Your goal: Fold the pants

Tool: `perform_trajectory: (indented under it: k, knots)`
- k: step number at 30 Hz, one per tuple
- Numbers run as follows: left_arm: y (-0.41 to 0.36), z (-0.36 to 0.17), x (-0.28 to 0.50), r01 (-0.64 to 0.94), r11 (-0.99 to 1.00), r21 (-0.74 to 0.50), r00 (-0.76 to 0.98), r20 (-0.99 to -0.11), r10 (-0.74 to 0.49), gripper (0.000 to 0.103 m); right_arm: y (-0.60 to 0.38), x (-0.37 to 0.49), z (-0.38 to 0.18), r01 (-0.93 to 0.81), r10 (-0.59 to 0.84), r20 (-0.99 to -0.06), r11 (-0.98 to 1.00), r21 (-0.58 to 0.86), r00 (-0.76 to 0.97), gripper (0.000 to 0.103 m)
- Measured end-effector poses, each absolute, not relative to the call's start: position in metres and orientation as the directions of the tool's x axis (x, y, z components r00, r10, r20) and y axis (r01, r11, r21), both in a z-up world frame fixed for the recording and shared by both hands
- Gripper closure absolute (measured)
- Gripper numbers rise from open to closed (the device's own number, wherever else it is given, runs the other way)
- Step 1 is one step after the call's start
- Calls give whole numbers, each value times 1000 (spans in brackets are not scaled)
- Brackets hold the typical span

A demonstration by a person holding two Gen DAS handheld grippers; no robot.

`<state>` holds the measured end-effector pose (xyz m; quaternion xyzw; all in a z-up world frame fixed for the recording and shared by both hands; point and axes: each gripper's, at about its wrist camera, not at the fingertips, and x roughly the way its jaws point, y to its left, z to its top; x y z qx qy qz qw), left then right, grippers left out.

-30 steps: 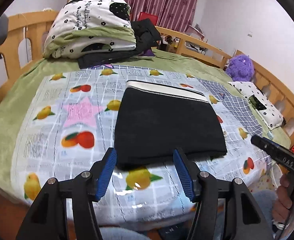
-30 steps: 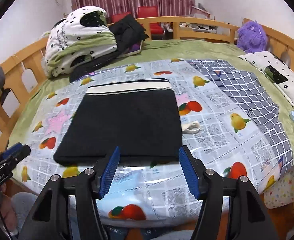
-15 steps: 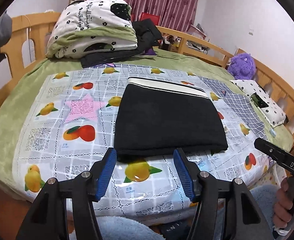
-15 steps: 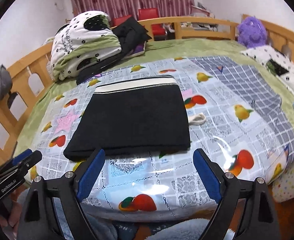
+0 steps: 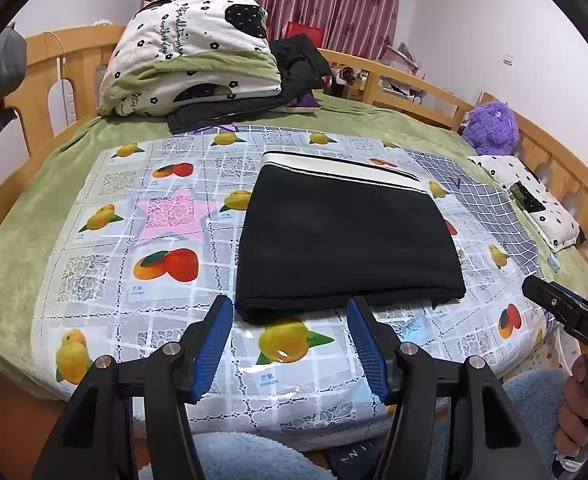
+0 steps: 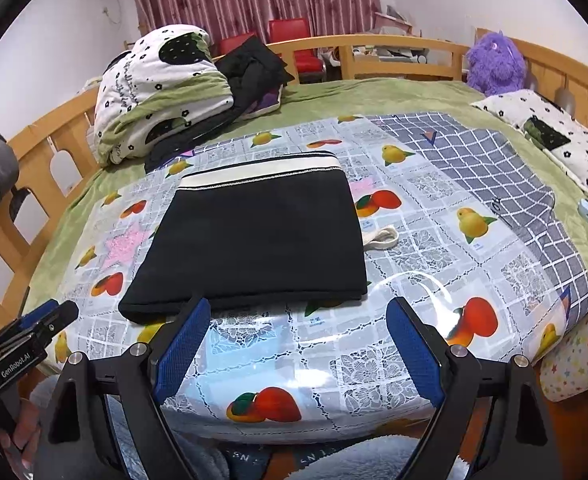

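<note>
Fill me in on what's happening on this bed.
A person holding a gripper in each hand is folding pants. The black pants lie folded in a neat rectangle on the fruit-print mat, white waistband at the far end. The left gripper and right gripper are both open and empty, just short of the pants' near edge.

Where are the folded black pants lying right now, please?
The folded pants lie flat mid-frame in both views on the fruit-print mat, just beyond both open grippers, untouched.
</note>
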<state>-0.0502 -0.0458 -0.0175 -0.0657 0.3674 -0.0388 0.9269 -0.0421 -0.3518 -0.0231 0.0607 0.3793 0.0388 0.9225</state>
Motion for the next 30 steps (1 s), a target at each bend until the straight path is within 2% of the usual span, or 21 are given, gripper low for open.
perform_trajectory:
  k: [30]
  knots:
    - [-50,-18,-51,23,994,-110,730,-677,-92,43,-336,-47,-21,-64,84,-686,996,54,723,14]
